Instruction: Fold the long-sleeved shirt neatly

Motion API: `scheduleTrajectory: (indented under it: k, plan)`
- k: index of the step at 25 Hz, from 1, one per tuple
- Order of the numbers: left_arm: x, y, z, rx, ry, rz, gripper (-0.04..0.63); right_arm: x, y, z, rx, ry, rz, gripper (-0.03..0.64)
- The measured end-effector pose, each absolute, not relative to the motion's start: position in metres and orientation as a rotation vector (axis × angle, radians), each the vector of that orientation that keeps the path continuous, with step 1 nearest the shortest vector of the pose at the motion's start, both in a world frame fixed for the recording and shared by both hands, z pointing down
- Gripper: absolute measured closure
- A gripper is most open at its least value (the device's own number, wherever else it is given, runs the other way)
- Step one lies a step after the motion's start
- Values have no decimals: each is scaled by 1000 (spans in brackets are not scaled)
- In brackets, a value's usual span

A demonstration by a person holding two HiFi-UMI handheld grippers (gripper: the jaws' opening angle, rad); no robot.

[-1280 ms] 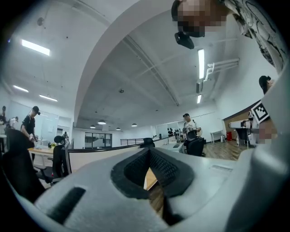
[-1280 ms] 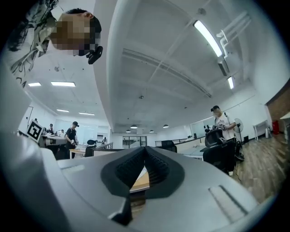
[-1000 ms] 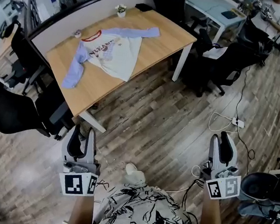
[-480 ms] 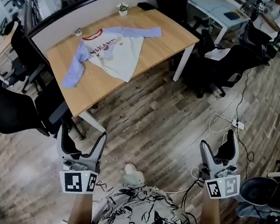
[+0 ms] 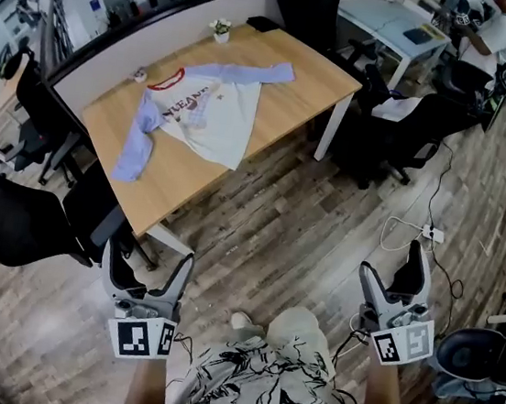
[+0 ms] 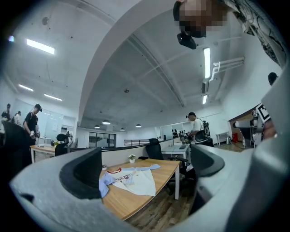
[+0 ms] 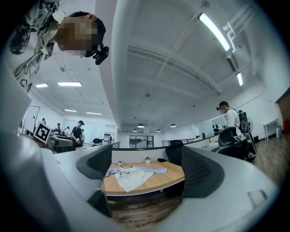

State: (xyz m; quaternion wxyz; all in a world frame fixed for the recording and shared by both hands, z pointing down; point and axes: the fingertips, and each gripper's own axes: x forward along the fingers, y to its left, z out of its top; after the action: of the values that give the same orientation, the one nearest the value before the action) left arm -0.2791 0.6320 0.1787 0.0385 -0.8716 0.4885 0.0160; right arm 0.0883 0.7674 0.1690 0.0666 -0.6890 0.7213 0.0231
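Approach pending: white long-sleeved shirt with pale blue sleeves (image 5: 205, 112) lies spread on light wooden table (image 5: 299, 64), hem at near edge, well ahead of us. Left gripper (image 5: 149, 264) nearer than right gripper (image 5: 393, 272); both jaws just opened wide, nothing between.

The grey left gripper (image 5: 150, 257) and grey right gripper (image 5: 391, 261) have just been opening their jaws wide, with nothing between them. The person seems to have stepped nearer the light wooden worktop (image 5: 301, 64).
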Motion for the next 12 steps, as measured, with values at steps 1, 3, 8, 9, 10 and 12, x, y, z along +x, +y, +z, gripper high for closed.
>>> scheduleTrajectory:
  k: [1,3,8,9,10,12]
  plan:
    - [-280,628,179,-2669,1501,51,-6,88,763,170,-2078,2181,68,142]
    - [-279,619,181,-2658,1507,46,-6,93,754,172,-2081,2180,68,141]
    - [-260,589,192,-2643,1546,8,-6,121,714,183,-2061,2179,42,143]
    - [-254,581,193,-2637,1553,2,-6,127,704,184,-2054,2185,46,143]
    - [-247,572,195,-2630,1561,-6,-6,134,692,185,-2044,2192,50,143]
    - [-231,551,198,-2617,1587,-17,-6,151,664,188,-2018,2213,49,143]
